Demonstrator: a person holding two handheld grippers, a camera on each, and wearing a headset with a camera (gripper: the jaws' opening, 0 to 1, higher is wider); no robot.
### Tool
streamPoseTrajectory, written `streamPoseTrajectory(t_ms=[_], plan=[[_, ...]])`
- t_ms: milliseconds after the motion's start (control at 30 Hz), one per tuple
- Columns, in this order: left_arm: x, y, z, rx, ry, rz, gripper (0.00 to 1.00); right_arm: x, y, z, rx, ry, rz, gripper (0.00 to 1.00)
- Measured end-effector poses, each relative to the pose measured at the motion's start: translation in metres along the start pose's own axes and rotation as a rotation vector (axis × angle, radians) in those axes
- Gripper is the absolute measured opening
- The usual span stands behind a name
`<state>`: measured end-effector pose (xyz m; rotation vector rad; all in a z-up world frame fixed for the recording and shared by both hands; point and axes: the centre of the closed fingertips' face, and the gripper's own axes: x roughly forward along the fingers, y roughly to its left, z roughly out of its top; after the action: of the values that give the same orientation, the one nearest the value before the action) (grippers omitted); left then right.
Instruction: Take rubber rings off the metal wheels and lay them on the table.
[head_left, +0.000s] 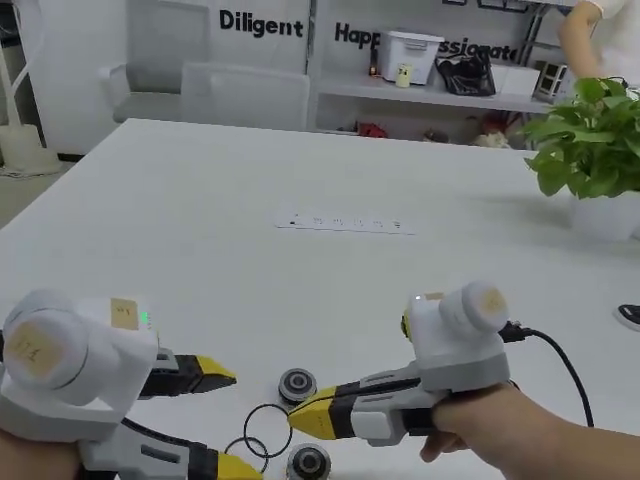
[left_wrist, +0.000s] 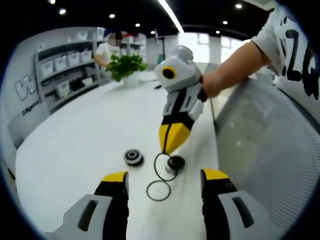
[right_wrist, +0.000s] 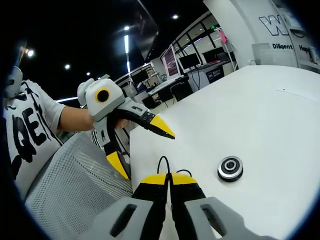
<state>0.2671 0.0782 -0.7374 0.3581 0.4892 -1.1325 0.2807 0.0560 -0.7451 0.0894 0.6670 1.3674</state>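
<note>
The left gripper (head_left: 228, 420) is right at the bottom of the head view, and its two yellow jaws are spread wide with nothing between them. Everything sits on a big white table (head_left: 300, 170). A green plant (head_left: 590, 135) stands far off at the table's edge. The right gripper (head_left: 305, 415) points across toward the left one. Its jaws are pressed together on a thin black rubber ring (left_wrist: 155, 169). Two small round metal wheels lie near the gripper tips, one wheel (head_left: 297, 384) a bit farther away and one wheel (head_left: 308, 462) closer. The pinched ring hangs just beside the closer wheel. A second ring (left_wrist: 148, 192) lies flat on the table, in front of the left gripper's open jaws.
</note>
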Motion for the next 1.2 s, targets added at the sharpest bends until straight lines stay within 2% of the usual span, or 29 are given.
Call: streamPoseTrajectory(t_ms=[433,767,1200], plan=[[-0.012,0.002,-0.012,-0.027,0.004,0.031,0.67,0.014,-0.002,-0.004,0.003,0.027,-0.007,0.0],[-0.024,0.007,-0.019,-0.051,0.0,0.067,0.69,0.028,-0.005,-0.011,0.006,0.056,-0.016,0.0],[-0.029,0.01,-0.026,-0.068,0.006,0.085,0.7,0.039,-0.012,-0.024,0.025,0.091,-0.037,0.0]])
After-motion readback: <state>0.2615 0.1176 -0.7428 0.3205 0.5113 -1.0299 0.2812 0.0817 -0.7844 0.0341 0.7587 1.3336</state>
